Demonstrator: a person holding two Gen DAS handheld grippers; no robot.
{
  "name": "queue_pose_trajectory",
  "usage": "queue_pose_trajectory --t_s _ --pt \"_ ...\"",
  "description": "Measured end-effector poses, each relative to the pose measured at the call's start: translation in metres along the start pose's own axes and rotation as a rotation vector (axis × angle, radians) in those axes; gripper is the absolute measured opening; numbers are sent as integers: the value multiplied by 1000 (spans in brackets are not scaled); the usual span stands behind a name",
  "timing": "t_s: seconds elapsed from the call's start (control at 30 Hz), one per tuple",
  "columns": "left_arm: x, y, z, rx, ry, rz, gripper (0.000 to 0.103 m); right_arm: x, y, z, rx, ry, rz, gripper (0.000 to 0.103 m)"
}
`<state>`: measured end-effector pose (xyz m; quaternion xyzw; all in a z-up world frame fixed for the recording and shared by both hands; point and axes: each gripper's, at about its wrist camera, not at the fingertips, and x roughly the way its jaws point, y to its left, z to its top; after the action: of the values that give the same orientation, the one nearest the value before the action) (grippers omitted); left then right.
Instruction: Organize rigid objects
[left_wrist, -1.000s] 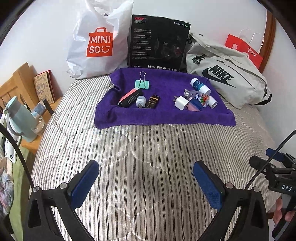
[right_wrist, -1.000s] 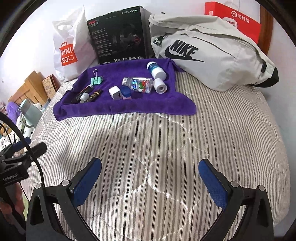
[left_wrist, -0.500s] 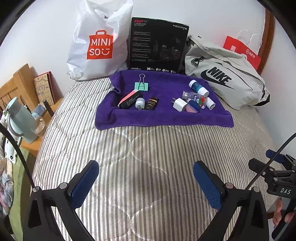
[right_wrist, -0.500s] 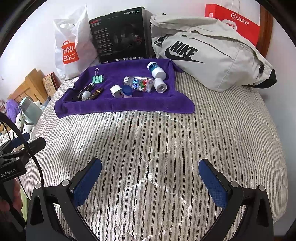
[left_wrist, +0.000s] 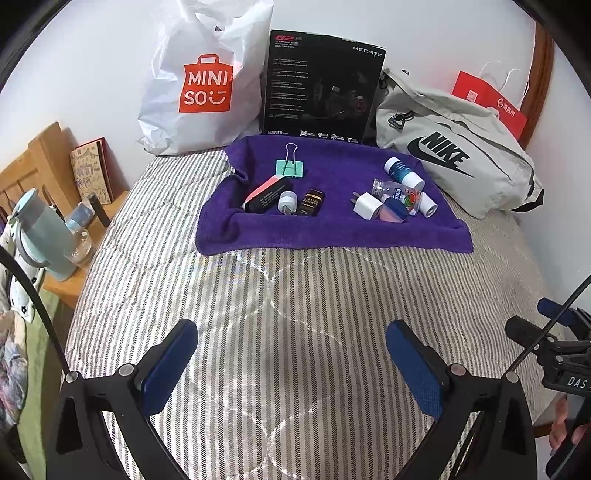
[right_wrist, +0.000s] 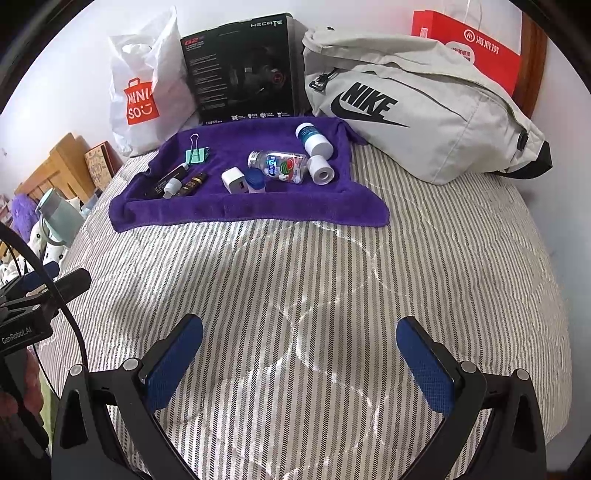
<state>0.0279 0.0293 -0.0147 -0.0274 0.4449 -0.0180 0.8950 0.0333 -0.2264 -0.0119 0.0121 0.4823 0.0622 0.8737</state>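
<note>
A purple towel (left_wrist: 332, 229) (right_wrist: 236, 210) lies at the far end of the striped bed. On it rest a green binder clip (left_wrist: 290, 168) (right_wrist: 195, 155), a black-and-pink bar (left_wrist: 266, 194), a small white-capped bottle (left_wrist: 287, 201), a dark brown bottle (left_wrist: 312, 202), a white charger (left_wrist: 365, 205) (right_wrist: 234, 181), a clear plastic bottle (right_wrist: 280, 166), a blue-labelled white bottle (left_wrist: 402, 171) (right_wrist: 314, 138) and a white roll (right_wrist: 320, 173). My left gripper (left_wrist: 291, 362) and right gripper (right_wrist: 301, 360) both hover open over the bare quilt, well short of the towel, holding nothing.
Behind the towel stand a white Miniso bag (left_wrist: 199, 85), a black headset box (left_wrist: 321, 85), a grey Nike bag (left_wrist: 454, 151) and a red paper bag (left_wrist: 491, 107). A wooden bedside stand with a pale blue flask (left_wrist: 44, 236) sits left of the bed.
Both grippers have drawn back slightly from the towel, which now looks a little farther away. Jaws stay open; nothing on the towel has moved.
</note>
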Motion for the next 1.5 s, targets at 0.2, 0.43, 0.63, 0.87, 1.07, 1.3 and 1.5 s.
queue_pose_trajectory --t_s 0.2,0.43,0.63,0.87,1.07,1.3,1.5 --pt "1 -1 -1 7 6 3 103 0 0 1 -4 0 -2 103" --pt "4 -4 -1 11 12 1 103 -1 -1 0 -5 2 -6 103" --pt "6 -7 -1 16 12 8 103 -1 -4 1 -3 0 -9 103" --pt "7 -7 -1 24 15 11 103 -2 -4 1 0 -7 -3 103" --pt "7 -8 -1 22 14 14 103 -5 -4 1 -8 -14 -7 103" --pt "7 -7 -1 20 13 17 103 -7 -3 1 -9 -18 -1 103" --pt "7 -5 0 18 12 19 103 -7 -2 2 -11 -17 -2 103"
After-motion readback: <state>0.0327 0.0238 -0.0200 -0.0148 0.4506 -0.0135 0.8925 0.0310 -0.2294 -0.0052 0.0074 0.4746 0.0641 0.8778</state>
